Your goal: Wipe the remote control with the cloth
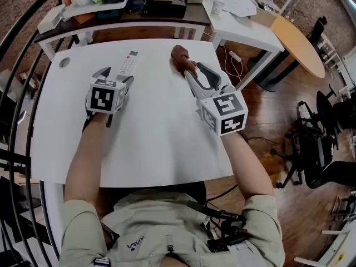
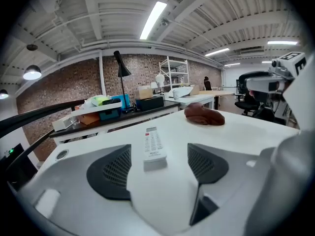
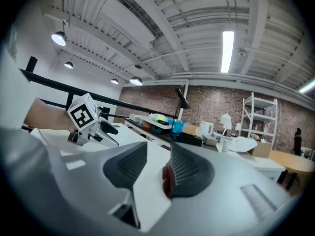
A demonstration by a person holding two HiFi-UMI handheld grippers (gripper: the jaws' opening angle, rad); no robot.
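White table (image 1: 161, 127) is seen from above, with the remote (image 1: 128, 63) laid flat on it, buttons up, at its far left part. The brown cloth (image 1: 181, 57) is bunched on the table to the right of the remote, well apart from it. The left gripper (image 2: 158, 165) is held with its jaws spread wide; the near end of the remote is framed between the tips and is not pressed by either pad. The right gripper (image 3: 156, 168) is held at the cloth with its jaws partly apart. The cloth is seen just against the inner side of the right jaw, not clamped, and bare table shows in the gap.
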